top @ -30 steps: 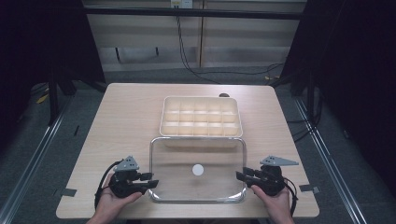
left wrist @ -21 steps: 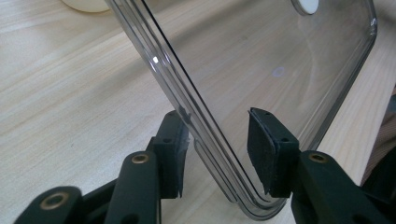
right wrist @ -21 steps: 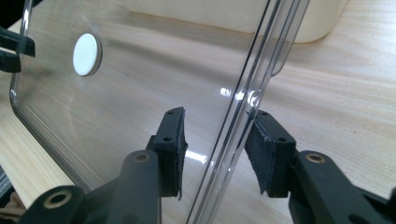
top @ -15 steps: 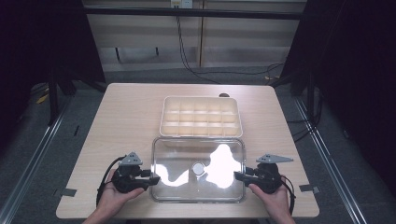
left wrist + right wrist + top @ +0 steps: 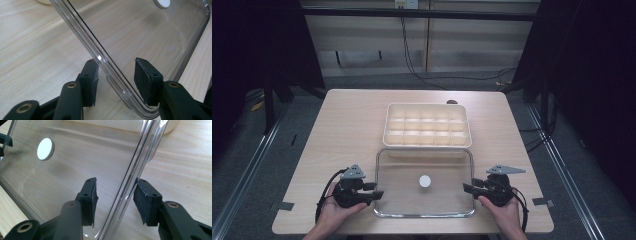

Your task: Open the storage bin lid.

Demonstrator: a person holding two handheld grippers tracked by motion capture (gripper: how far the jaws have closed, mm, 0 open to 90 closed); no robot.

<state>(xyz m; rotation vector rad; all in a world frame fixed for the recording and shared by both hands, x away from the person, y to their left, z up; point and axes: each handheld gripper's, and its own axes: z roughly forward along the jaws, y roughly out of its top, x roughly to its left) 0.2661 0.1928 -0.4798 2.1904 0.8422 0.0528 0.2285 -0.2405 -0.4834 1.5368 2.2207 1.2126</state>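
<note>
Lid: the clear lid (image 5: 424, 182) lies flat on the table (image 5: 342, 125) at your near edge, just in front of the cream compartment tray (image 5: 427, 125), its far rim at the tray's near wall (touching or just short, you cannot tell from above).

Long axis: the lid runs left to right across you, so each short end faces one of your hands.

Left gripper: your left gripper (image 5: 374, 194) sits at the lid's left end; in the left gripper view the rim (image 5: 105, 65) passes between the pads (image 5: 91, 80) with a gap on each side, so the jaws stand open around it. They have just been opening.

Right gripper: your right gripper (image 5: 468, 188) mirrors it at the right end; the rim (image 5: 130, 180) runs between its pads (image 5: 142, 200) and looks untouched. These jaws have also just been opening, so neither hand grips anything.

Nearer hand: neither; both are equally close, each to its own end.

Coming move: it likely turns on drawing each hand straight outward along the long axis, clear of the rim.

High view: shows the tray, both hands, and the white disc (image 5: 425, 180) at the lid's middle.

Gripper views: show the pad-to-rim gaps, which the high view cannot resolve.
</note>
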